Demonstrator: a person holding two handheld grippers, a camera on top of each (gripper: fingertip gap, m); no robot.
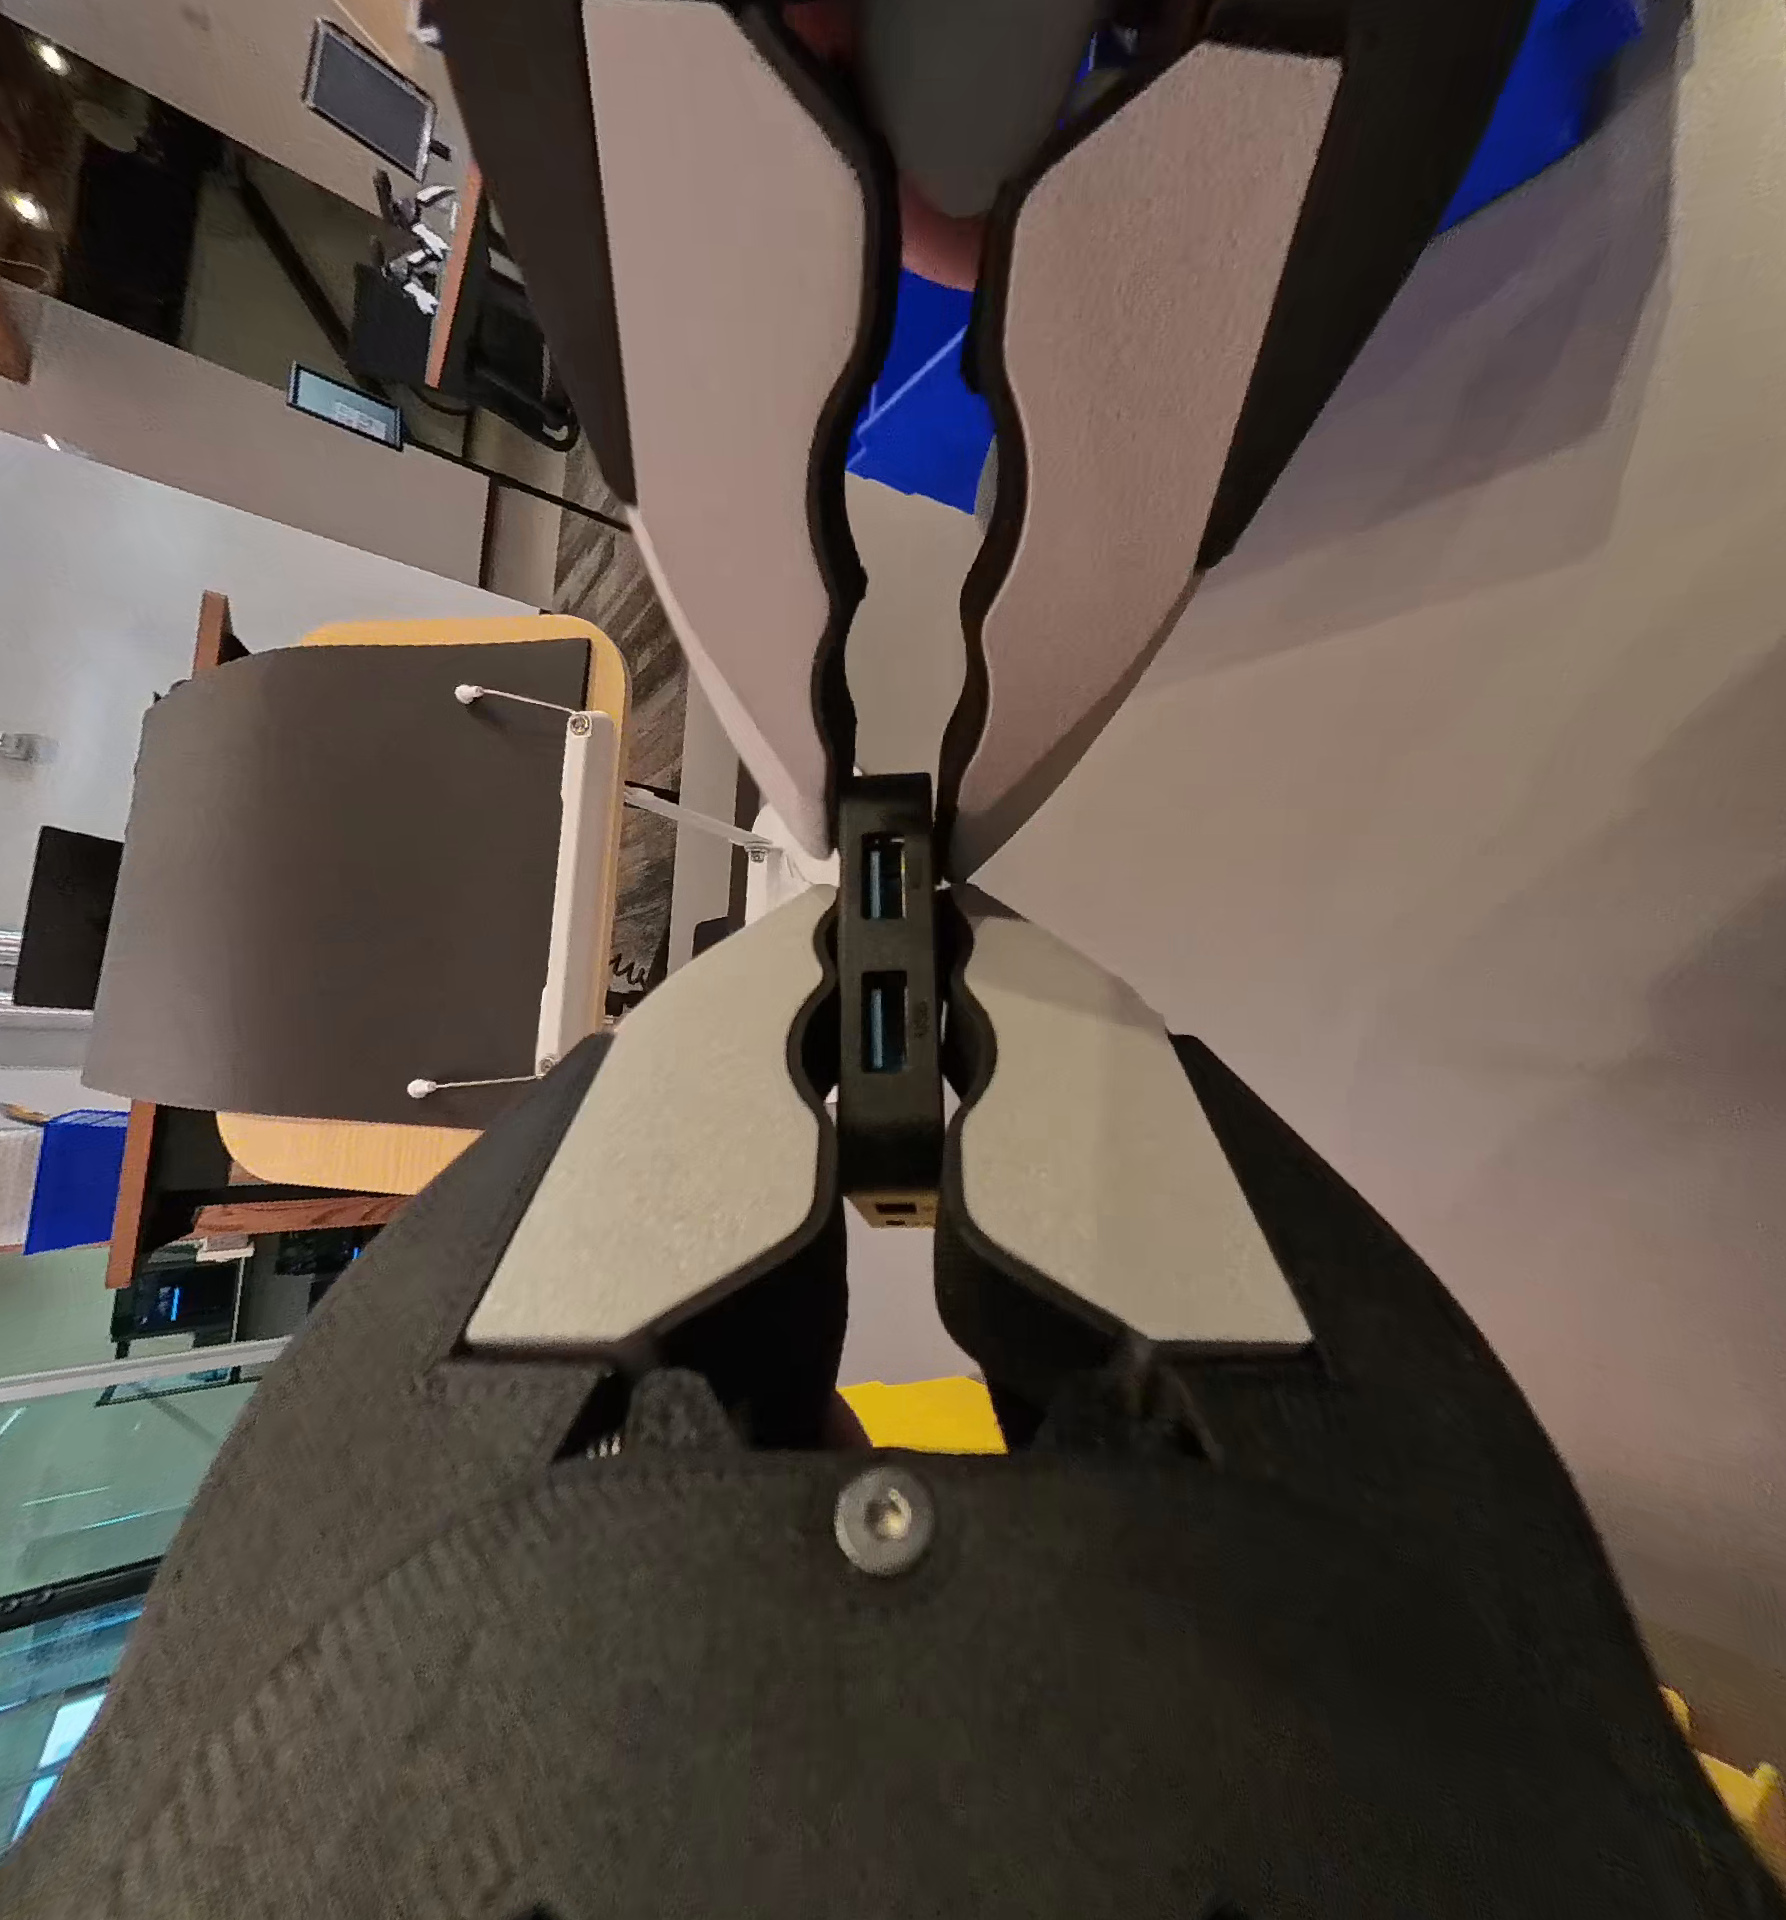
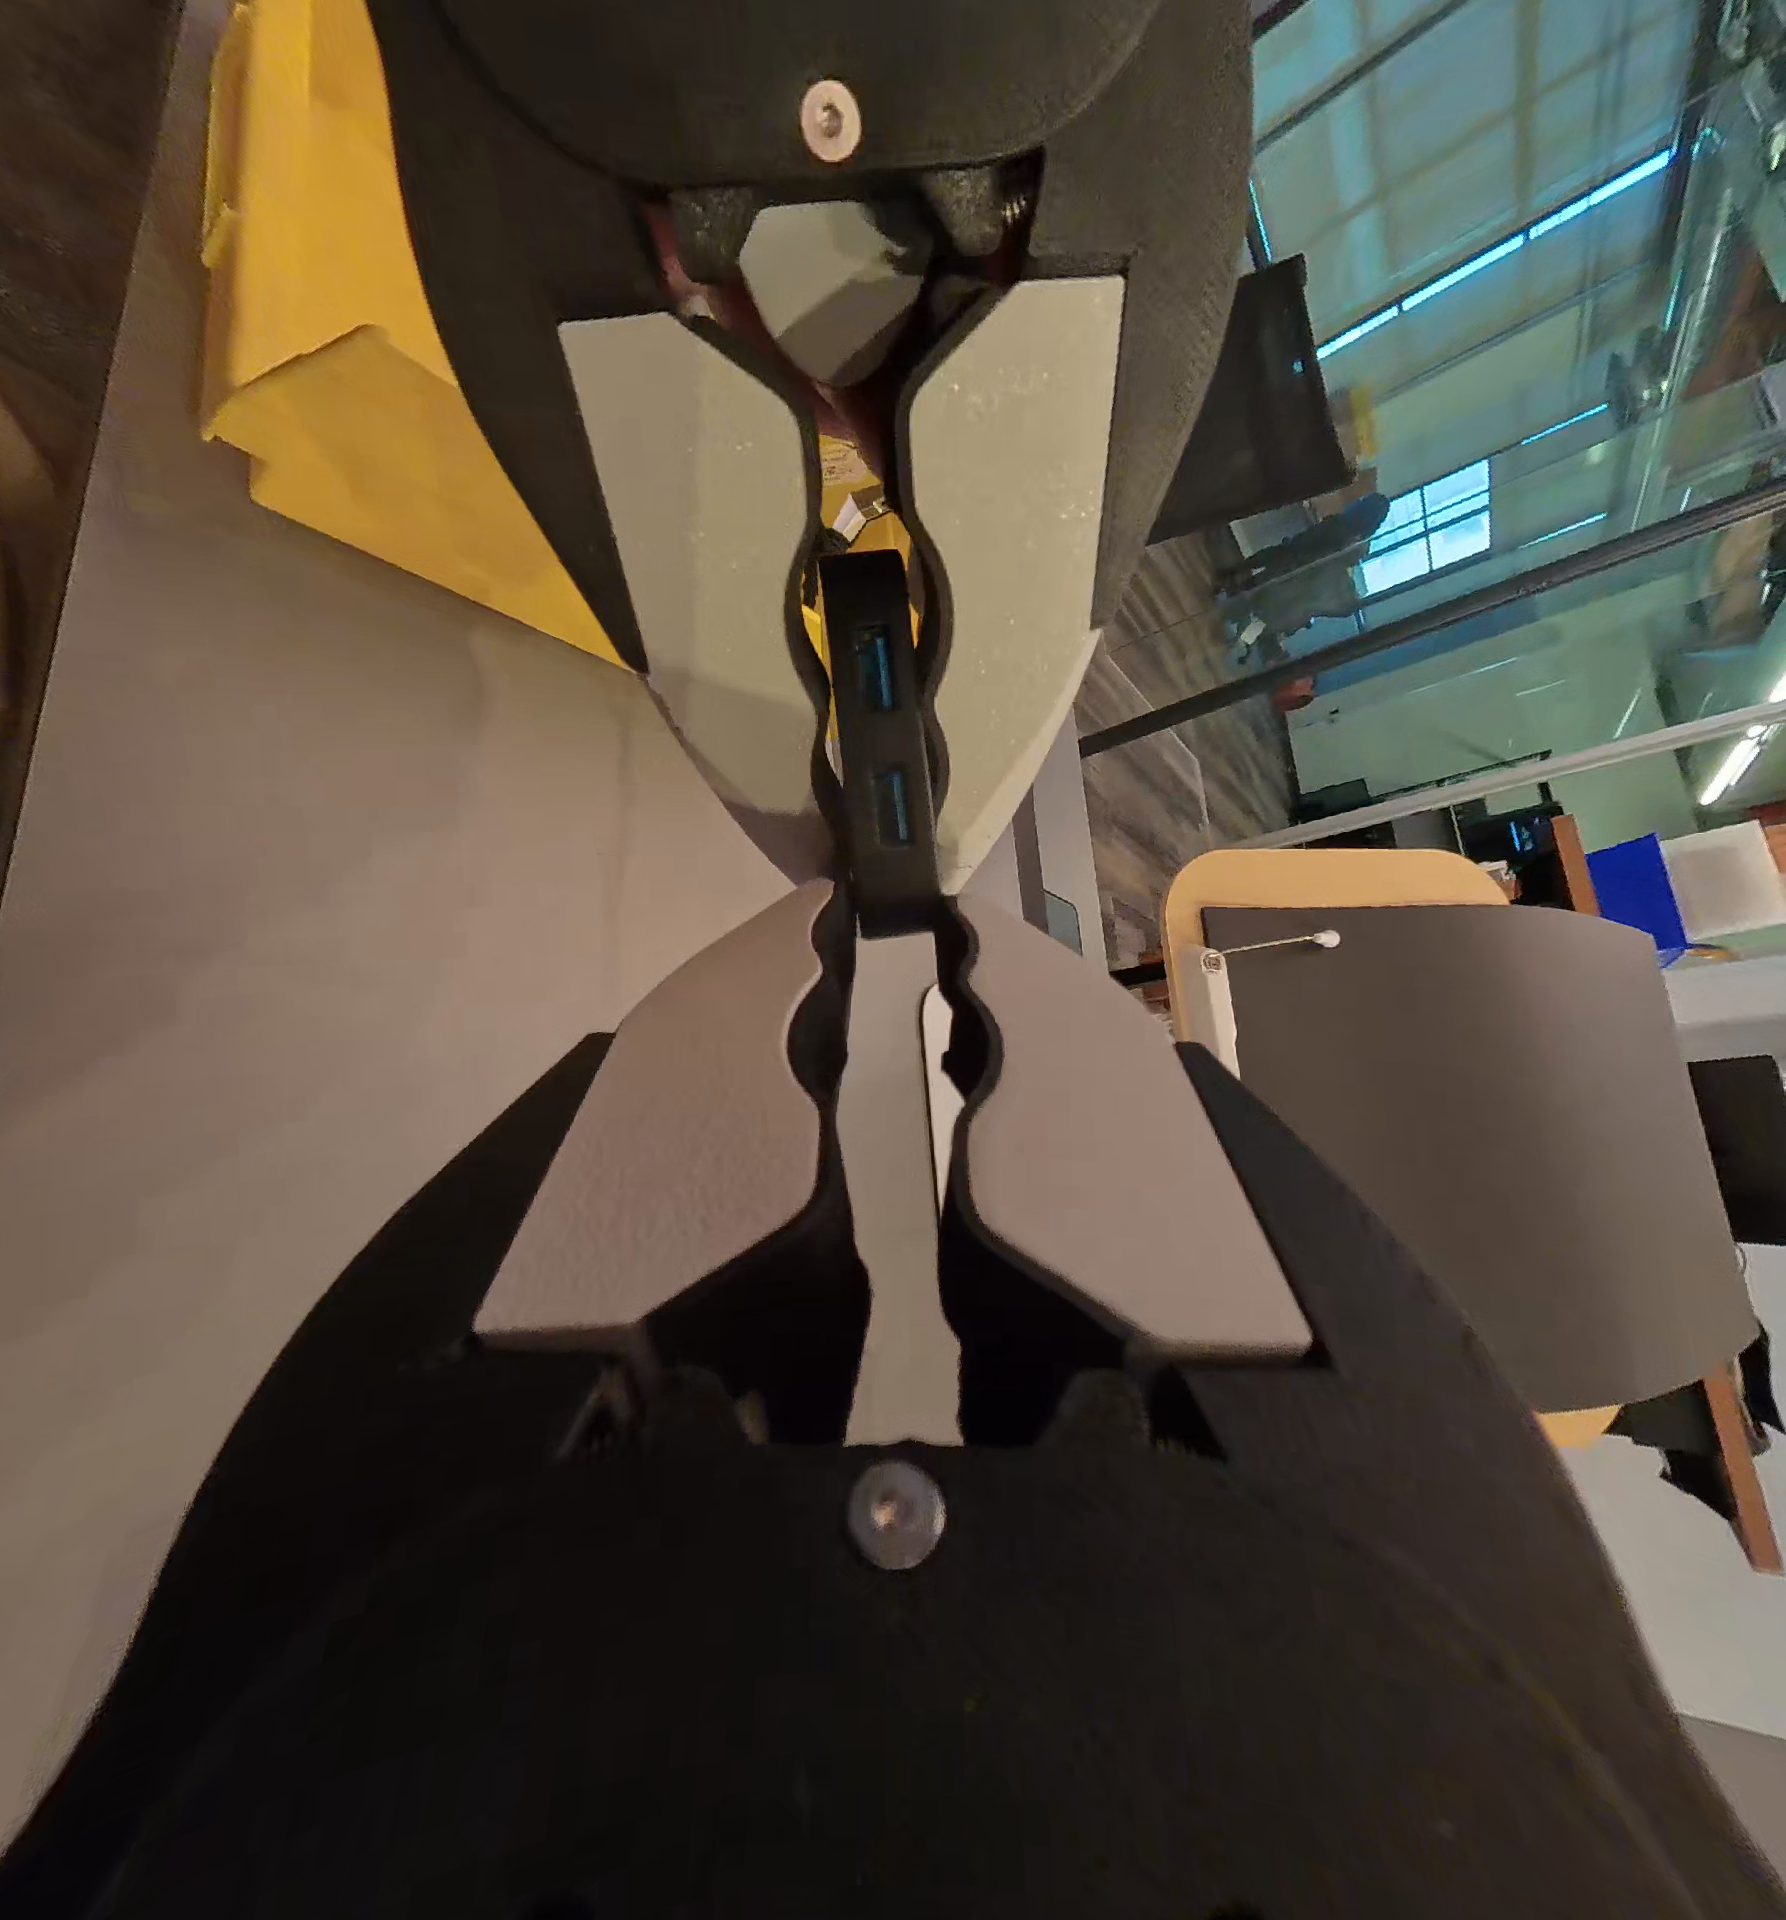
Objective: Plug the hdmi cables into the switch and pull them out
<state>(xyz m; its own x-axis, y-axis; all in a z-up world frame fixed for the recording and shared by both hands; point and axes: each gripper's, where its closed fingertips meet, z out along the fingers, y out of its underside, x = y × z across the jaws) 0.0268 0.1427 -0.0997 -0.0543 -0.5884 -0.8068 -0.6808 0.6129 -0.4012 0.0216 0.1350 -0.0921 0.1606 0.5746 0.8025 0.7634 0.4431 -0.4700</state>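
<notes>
A small black switch [image 1: 884, 1101] with two blue ports on its edge is held in the air between my two grippers, which face each other. My left gripper [image 1: 891, 894] is shut on it along most of its length. My right gripper [image 1: 891, 831] comes from the opposite side and is shut on the switch's far end. In the right wrist view the switch [image 2: 873, 727] sits mostly between the left gripper's [image 2: 889, 868] fingers, with its near end between the right gripper's [image 2: 894, 904] tips. No HDMI cable is in view.
A white table [image 1: 1388, 935] lies below the grippers. A yellow box [image 2: 349, 364] sits on it behind the left gripper. A black curved panel on a light wooden board [image 2: 1440, 1143] stands off the table's edge. Less than 4 cm separates the two grippers' tips.
</notes>
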